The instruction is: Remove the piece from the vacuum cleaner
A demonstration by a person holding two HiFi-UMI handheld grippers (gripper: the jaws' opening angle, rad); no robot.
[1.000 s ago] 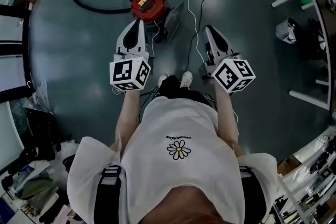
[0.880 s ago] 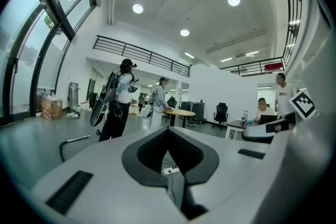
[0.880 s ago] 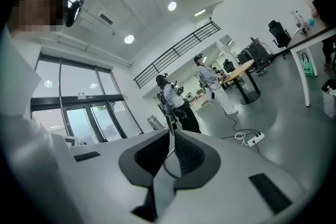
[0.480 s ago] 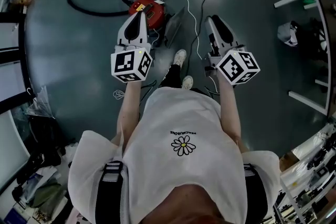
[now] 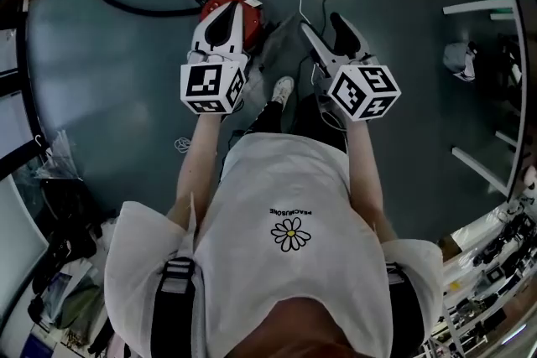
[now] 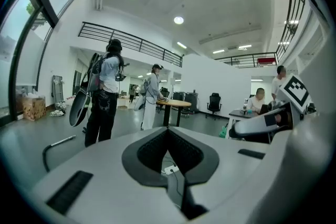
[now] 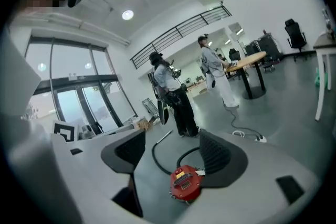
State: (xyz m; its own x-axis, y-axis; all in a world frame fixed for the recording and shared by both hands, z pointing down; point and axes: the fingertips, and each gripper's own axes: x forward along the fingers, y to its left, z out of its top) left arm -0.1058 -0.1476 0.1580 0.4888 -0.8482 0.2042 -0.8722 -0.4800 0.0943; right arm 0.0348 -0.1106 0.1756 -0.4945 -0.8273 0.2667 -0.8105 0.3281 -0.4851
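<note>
Left gripper [image 6: 168,134] clenched, nothing in it. Right gripper [image 7: 170,150] jaws have just been opening, now wide apart, empty. Red vacuum cleaner [image 7: 186,182] sits on the floor [image 5: 126,96] just ahead of both grippers, black hose [image 7: 153,155] curled behind it.

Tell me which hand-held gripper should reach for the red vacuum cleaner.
Probably right: the right hand-held gripper has just been opening, holds nothing, and looks at the vacuum cleaner. The left hand-held gripper is shut.
</note>
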